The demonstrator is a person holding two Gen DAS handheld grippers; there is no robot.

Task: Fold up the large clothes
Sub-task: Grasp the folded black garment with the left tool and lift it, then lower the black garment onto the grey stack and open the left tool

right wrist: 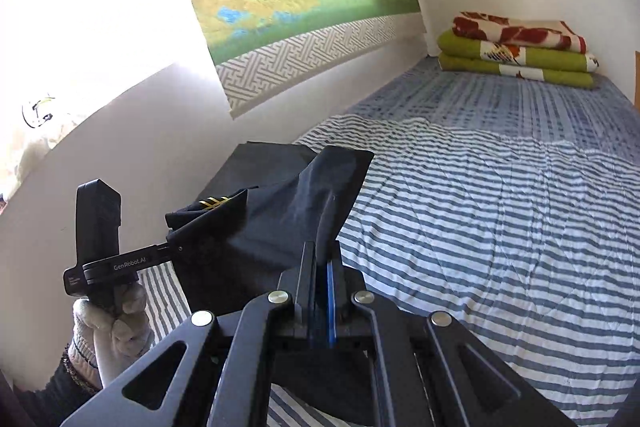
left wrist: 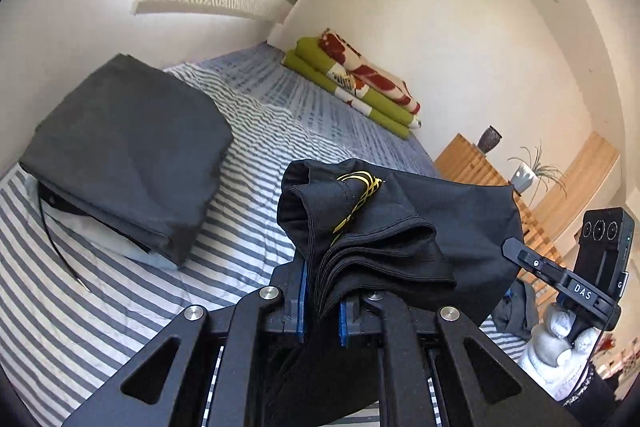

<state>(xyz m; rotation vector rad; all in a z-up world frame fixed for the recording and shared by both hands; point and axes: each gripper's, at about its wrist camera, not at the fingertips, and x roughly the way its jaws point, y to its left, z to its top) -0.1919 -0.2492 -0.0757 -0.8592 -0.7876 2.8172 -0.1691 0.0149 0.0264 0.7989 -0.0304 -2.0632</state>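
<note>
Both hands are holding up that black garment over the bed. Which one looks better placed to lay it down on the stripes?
Probably the right tool: beyond it lies bare striped bed cover. Ahead of the left tool, also clamping the black garment, sits a folded grey pile.

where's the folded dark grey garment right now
In the left wrist view, the folded dark grey garment lies on the striped bed cover at left, beside the wall, left of the lifted black garment.

A black garment (left wrist: pixel 400 227) with yellow stripes hangs bunched and stretched above the striped bed.
</note>
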